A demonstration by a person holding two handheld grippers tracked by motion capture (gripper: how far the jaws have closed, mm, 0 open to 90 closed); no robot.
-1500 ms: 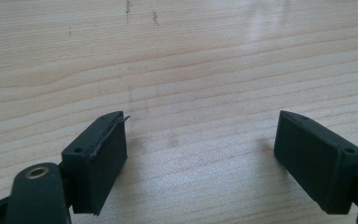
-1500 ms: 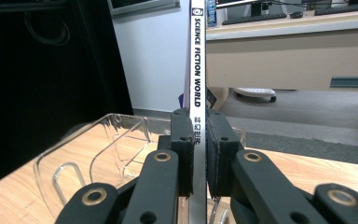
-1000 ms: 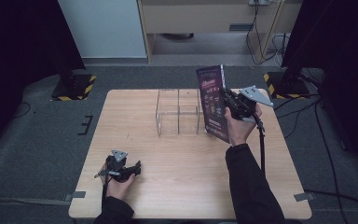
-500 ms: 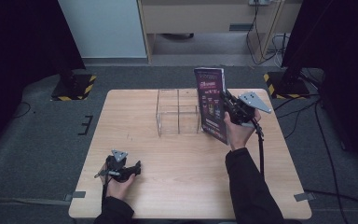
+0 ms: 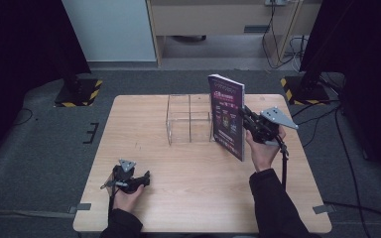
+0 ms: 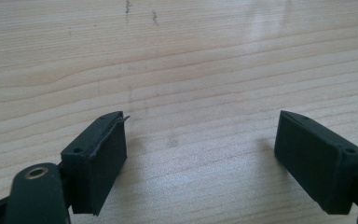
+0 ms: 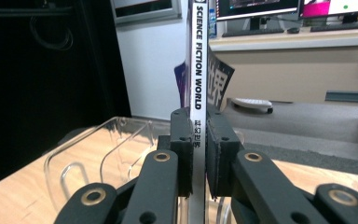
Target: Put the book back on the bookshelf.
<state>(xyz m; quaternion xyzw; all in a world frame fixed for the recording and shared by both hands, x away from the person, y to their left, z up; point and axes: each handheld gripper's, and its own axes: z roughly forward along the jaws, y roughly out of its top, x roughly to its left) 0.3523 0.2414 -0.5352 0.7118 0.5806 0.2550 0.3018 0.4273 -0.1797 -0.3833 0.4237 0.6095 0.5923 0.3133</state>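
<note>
Magazine (image 5: 226, 116) stands upright, its spine (reading "SCIENCE FICTION WORLD") pinched between the right gripper's (image 5: 248, 119) jaws, with a clear rack (image 5: 189, 119) just beyond. Left gripper (image 6: 200, 142) rests with jaws spread over the wooden table (image 5: 198, 168).

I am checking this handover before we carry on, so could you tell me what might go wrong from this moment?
The right gripper pinches the magazine only at its spine, with the fingers low on it, so it could pivot or slip.

The magazine stands upright beside the clear divider rack; its lower edge could catch the rack's wall or nudge the rack across the table.

The left gripper rests open, far off, too far to steady anything.
</note>
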